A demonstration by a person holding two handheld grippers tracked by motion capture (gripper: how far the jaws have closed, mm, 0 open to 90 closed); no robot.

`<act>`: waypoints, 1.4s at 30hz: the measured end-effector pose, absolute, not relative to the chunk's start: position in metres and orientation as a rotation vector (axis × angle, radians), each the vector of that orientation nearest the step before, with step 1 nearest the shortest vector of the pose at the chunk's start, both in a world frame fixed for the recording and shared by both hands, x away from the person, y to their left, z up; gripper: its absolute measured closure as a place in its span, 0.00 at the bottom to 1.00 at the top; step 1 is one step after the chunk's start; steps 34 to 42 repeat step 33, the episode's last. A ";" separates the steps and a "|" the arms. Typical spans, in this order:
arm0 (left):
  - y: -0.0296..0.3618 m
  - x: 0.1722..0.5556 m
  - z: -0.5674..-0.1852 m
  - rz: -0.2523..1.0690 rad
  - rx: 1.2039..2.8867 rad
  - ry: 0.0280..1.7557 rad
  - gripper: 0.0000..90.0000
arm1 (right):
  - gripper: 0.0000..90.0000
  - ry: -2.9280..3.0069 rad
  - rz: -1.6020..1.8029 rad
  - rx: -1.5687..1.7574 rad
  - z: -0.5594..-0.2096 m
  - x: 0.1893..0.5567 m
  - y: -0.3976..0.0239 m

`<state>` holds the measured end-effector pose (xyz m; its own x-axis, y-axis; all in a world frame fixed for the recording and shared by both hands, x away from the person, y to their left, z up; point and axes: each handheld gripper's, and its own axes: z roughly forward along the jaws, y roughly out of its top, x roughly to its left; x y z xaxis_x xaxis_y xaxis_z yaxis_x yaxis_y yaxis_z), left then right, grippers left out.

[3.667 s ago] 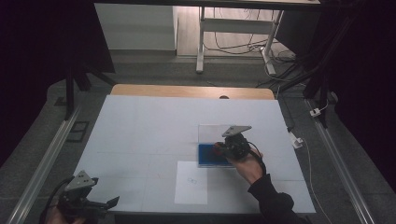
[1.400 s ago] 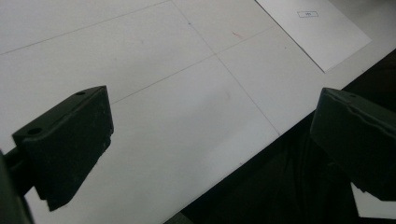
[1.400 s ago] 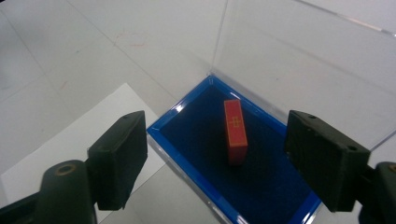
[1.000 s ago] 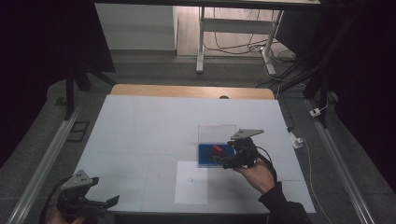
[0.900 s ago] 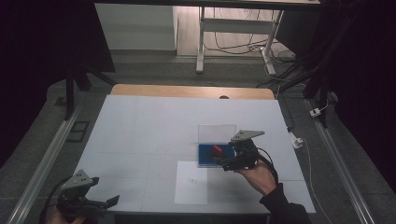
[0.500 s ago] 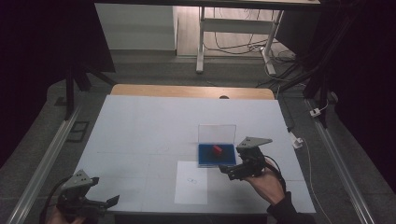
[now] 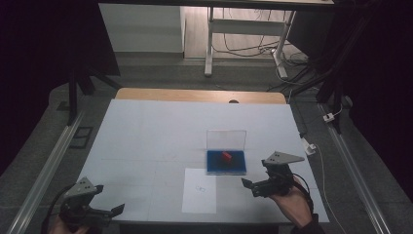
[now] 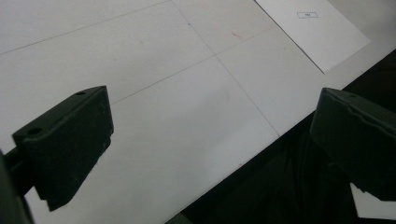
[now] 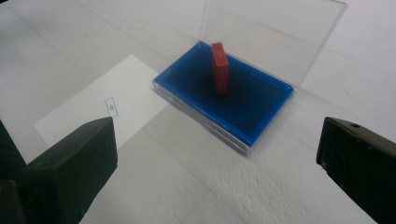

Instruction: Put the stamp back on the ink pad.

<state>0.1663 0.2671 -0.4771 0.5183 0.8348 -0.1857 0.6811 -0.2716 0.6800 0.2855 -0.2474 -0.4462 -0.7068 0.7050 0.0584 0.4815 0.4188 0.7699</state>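
Right of the table's point(image 7: 146, 126) centre sits a clear plastic case point(image 7: 226, 155) with a blue base tray, its transparent lid standing open and upright along the far side of the tray. Small red block point(image 7: 226, 156) stands on end inside the blue tray, roughly mid-tray, leaning slightly; in the right gripper view the red block point(image 9: 220, 68) is upright on the dark blue floor, apart from the tray walls. Right hand-held gripper point(image 7: 254, 187) is near the table's front edge, just front-right of the case, clear of it, jaws pointing left toward the white paper sheet point(image 7: 200, 190). Its jaws have just been opening and now stand spread wide, released, nothing between them; right gripper view confirms both black jaws far apart with bare table and the case point(image 9: 224, 100) ahead of them. The paper sheet lies flat at the front edge, just front-left of the case, its far right corner near or touching the tray's front-left corner, with a small printed box mark near its middle. Left hand-held gripper point(image 7: 112, 210) is at the table's front-left corner, well apart from the case, held by a hand point(image 7: 63, 225) at the edge. Its jaws are also spread, released, empty; left gripper view shows bare table and the front edge between them, with the paper sheet point(image 8: 313, 32) farther off.
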 end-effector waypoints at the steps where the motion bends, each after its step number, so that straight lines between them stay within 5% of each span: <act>1: 0.267 0.166 -0.477 0.270 2.032 1.232 0.00 | 0.00 2.393 1.167 1.040 -0.446 0.283 -0.251; 24: 0.268 0.166 -0.477 0.261 2.024 1.234 0.00 | 0.00 2.290 1.065 1.219 -0.453 0.235 -0.307; 42: 0.267 0.167 -0.477 0.258 2.028 1.233 0.00 | 0.00 2.314 0.990 1.251 -0.461 0.232 -0.311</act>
